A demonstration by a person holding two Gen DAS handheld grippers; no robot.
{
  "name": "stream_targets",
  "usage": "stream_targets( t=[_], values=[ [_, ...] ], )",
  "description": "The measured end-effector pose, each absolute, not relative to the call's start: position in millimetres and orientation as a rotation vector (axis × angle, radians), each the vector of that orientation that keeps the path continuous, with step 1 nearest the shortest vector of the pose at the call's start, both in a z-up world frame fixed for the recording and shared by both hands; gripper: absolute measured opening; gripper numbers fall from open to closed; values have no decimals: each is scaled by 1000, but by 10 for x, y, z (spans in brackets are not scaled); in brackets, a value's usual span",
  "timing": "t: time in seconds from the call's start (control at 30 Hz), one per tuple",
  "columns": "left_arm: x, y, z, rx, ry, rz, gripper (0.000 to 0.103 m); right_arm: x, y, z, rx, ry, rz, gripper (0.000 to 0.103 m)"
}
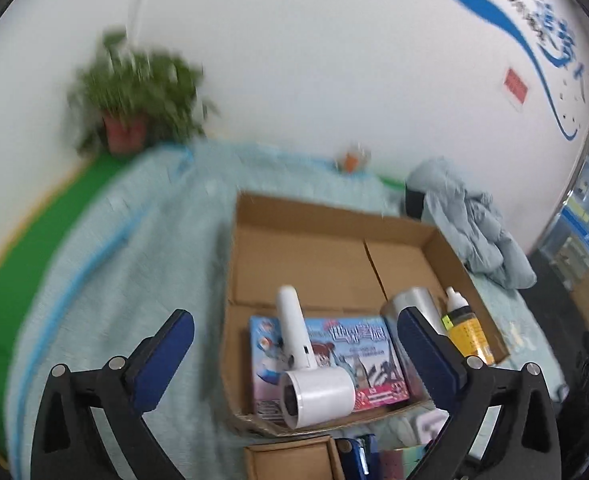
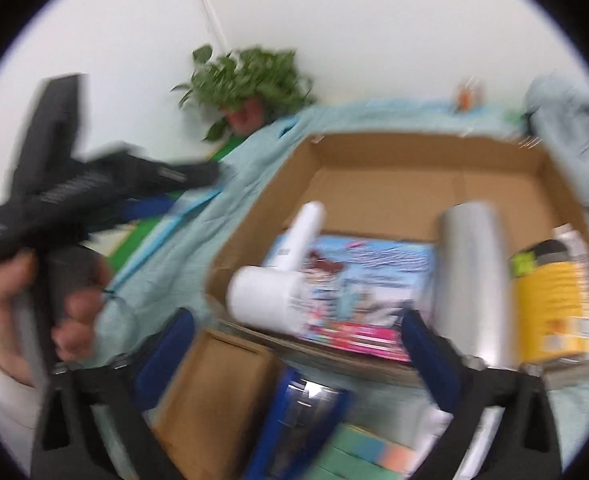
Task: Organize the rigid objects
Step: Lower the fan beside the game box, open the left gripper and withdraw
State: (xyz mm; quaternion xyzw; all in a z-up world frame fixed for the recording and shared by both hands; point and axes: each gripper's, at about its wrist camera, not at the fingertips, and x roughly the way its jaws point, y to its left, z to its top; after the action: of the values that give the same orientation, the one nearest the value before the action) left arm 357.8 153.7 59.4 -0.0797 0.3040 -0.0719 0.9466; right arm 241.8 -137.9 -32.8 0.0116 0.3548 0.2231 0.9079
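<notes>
While both grippers hang empty, the box [image 1: 434,240] holds the goods.
Left gripper [image 1: 294,344] and right gripper [image 2: 298,344] jaws stand wide apart; dryer [image 1: 314,384] lies on book [image 1: 358,344], in the box.

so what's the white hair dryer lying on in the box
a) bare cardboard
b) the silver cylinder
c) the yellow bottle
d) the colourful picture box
d: the hair dryer lies across the flat picture box inside the cardboard box, with the silver cylinder and yellow bottle off to its side.
</notes>
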Motion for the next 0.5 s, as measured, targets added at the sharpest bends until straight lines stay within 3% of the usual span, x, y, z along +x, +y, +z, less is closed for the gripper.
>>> stream_targets(
  t=[0.2, 0.5],
  values=[
    [2815, 1157, 660, -85, 521, -73, 102, 2110, -1643, -406, 24, 737, 376, 103],
    [2157, 703, 399, -107, 558, -96, 102, 1734, -1799, -350, 0, 694, 380, 103]
  ],
)
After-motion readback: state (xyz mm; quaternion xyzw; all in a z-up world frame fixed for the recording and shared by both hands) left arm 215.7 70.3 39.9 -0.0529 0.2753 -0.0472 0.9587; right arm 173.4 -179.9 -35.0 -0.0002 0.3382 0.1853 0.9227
